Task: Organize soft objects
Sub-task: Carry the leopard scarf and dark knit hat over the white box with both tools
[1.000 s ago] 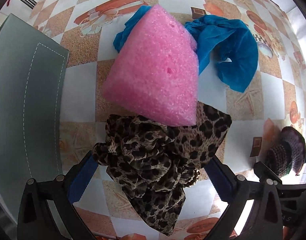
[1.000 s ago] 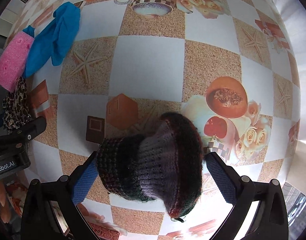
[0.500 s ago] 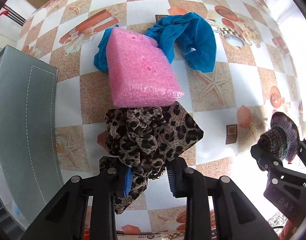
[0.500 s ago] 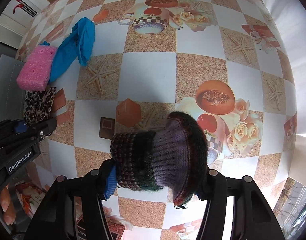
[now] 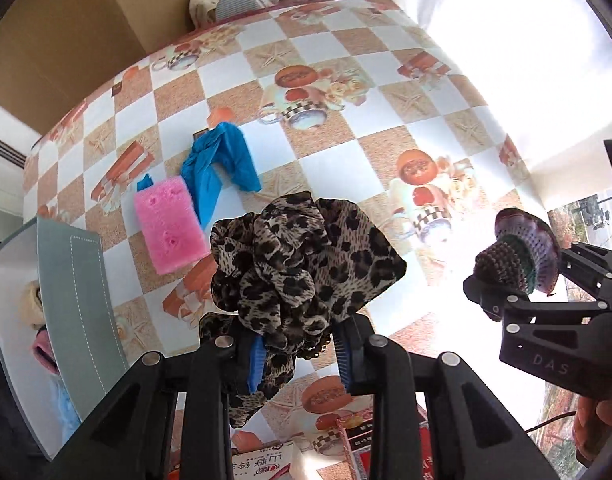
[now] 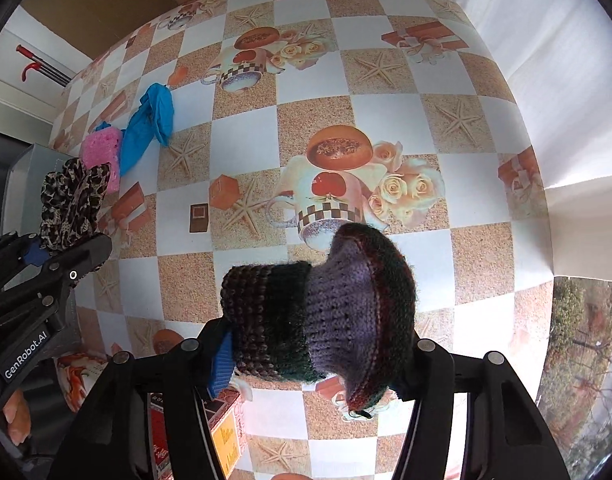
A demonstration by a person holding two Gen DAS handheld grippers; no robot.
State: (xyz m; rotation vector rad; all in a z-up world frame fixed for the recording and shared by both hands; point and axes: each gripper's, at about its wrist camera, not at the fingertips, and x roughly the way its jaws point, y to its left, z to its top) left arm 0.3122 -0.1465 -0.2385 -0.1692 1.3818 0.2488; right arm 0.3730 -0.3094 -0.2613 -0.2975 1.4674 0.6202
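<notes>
Left hand-held gripper (image 5: 297, 354): closed on the bunched leopard-print fabric scrunchie (image 5: 301, 264), which is lifted clear of the bench (image 5: 346, 152).
Right hand-held gripper (image 6: 314, 354): clamped around the dark knitted wool piece with a purple flared end (image 6: 322, 308), also held above the bench.
Likely destination: the grey fabric bin with white stitching (image 5: 77, 292) at the left edge; this is a judgement.
Carry advice: keep both grips firm, since soft items compress and can slip; the scrunchie's loose tail hangs below the jaws and could snag the bin rim.
Left behind: the pink foam sponge block (image 5: 167, 226) touching the crumpled blue rubber glove (image 5: 217, 168), both lying near the bin.
</notes>
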